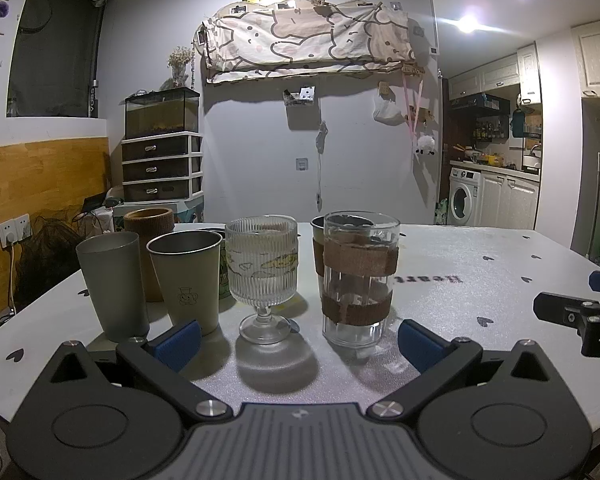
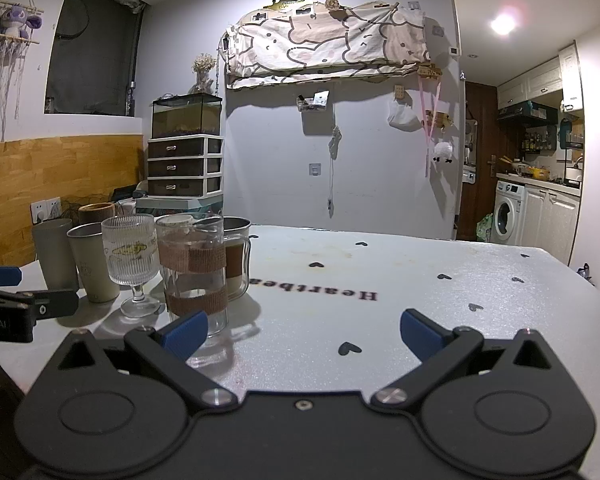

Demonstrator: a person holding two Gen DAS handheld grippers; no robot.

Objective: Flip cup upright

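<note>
Several cups stand upright in a cluster on the white table (image 1: 480, 264). A tall clear glass with brown bands (image 1: 360, 280) and a ribbed stemmed glass (image 1: 262, 276) are nearest, with a steel cup (image 1: 186, 276) and a grey tumbler (image 1: 110, 280) to the left. My left gripper (image 1: 298, 346) is open and empty, just in front of the two glasses. My right gripper (image 2: 302, 334) is open and empty over bare table, its left finger close to the banded glass (image 2: 192, 272). The right gripper also shows in the left wrist view at the right edge (image 1: 580, 312).
A brown cylinder cup (image 1: 148, 224) and a steel mug with a brown sleeve (image 2: 236, 256) stand behind the cluster. The table carries black heart marks and the printed word "Heartbeat" (image 2: 340, 290). A drawer unit with a tank (image 1: 162, 152) stands beyond the table.
</note>
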